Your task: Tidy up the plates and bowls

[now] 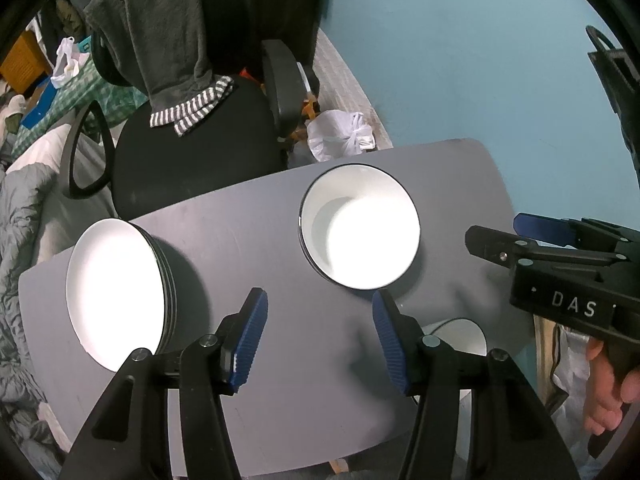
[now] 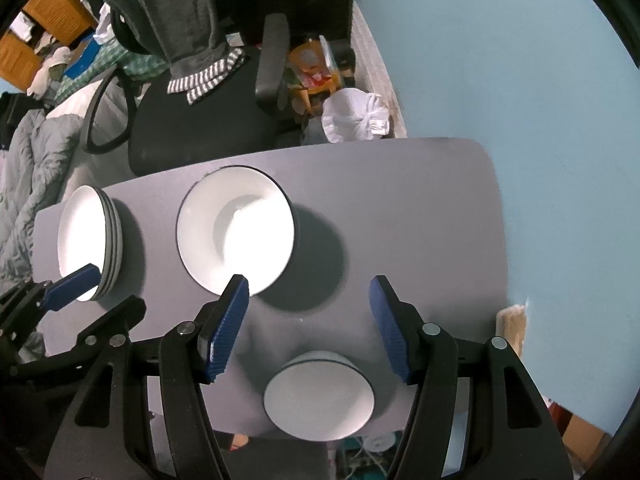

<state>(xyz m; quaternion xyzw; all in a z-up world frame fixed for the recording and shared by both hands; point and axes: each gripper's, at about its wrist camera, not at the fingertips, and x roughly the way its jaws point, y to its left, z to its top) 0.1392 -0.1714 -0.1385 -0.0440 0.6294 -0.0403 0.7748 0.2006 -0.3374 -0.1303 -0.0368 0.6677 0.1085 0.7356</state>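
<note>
Blue wall behind the grey worktop (image 2: 400,208); both tongs, left (image 1: 319,334) and right (image 2: 309,326), hang released; small bowl (image 2: 319,396) overhangs the near edge; a clumsy nudge could tip it off.

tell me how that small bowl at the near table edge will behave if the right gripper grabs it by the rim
The small bowl looks glazed and glossy, so the ribbed pads may slip on it. It seems rigid and probably chips if dropped. It sits close to the table edge, so a push could send it off.
</note>
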